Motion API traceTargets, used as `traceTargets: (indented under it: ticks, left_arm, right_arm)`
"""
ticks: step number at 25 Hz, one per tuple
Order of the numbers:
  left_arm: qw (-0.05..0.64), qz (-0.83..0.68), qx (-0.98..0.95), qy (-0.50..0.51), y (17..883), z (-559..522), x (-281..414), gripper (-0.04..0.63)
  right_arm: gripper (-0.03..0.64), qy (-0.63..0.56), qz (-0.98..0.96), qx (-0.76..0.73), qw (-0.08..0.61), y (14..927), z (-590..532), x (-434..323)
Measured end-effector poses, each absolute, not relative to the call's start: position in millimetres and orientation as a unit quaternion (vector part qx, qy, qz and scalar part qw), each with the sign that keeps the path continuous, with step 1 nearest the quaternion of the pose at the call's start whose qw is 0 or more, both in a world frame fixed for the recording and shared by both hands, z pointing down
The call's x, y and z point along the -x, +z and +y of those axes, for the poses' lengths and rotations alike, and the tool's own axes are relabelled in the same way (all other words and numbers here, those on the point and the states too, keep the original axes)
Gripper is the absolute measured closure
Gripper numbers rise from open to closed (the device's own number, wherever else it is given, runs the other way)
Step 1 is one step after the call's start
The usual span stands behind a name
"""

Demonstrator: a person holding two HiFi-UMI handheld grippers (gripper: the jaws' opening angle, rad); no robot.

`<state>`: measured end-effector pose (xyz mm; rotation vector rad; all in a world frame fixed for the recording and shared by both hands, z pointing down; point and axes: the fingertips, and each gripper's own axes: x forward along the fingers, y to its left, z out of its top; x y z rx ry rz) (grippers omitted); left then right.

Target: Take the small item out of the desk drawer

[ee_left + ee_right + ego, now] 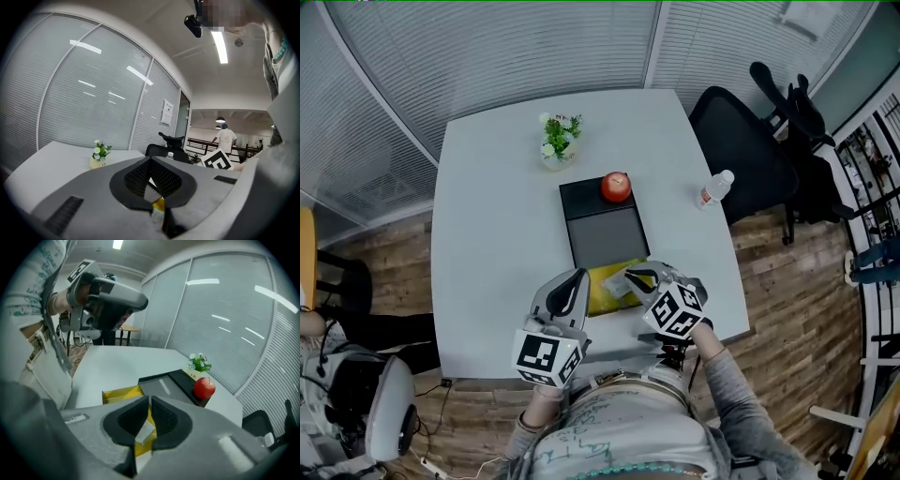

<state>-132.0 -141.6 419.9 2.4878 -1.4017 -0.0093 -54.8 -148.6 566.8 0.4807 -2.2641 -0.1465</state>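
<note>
Flowers in a small pot (pixel 558 141) stand far back on the left of the white tabletop (pixel 487 234), well apart from our work. Nearer us, our left tool (pixel 576 279) hovers just beside the left edge of the open yellow drawer (pixel 600 292). Its jaws are clenched together on nothing, and only a sliver of yellow shows through the slit under the pads. It points nearly level, so we judge it is there to steady or guard the drawer, not to pick. The drawer is pulled toward us out of the black desk unit (pixel 602 230), which leaves its inside open from above. The small item (pixel 623 281), a pale flat packet, lies on the drawer's yellow floor, not yet lifted. Our right tool (pixel 642 275) tilts down over the drawer's right part. Its jaws are drawn almost together and pinch nothing, and the packet shows beyond them through the narrow gap. We judge the jaws will have to part before they can close on so thin a thing, and the drawer's low walls leave little room to come at it from the side. The two tools sit near each other, so crowding is the main risk. An apple (pixel 616 187) rests on the unit's far end, a bottle (pixel 712 189) stands near the right edge, and an office chair (pixel 741 150) waits beyond. None of these blocks us.
</note>
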Motion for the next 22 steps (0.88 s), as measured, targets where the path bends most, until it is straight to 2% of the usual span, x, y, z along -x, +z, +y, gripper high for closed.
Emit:
traceTargets:
  ticks: [14, 22]
  left_arm:
    - [0.157, -0.484, -0.861, 0.000, 428, -141, 140, 0.598]
    - [0.168, -0.482, -0.860, 0.006, 434, -139, 140, 0.598]
  right_arm:
    - [0.571, -0.015, -0.857, -0.091, 0.506, 659, -143, 52]
    - [0.554, 0.007, -0.838, -0.051, 0.543, 693, -137, 58]
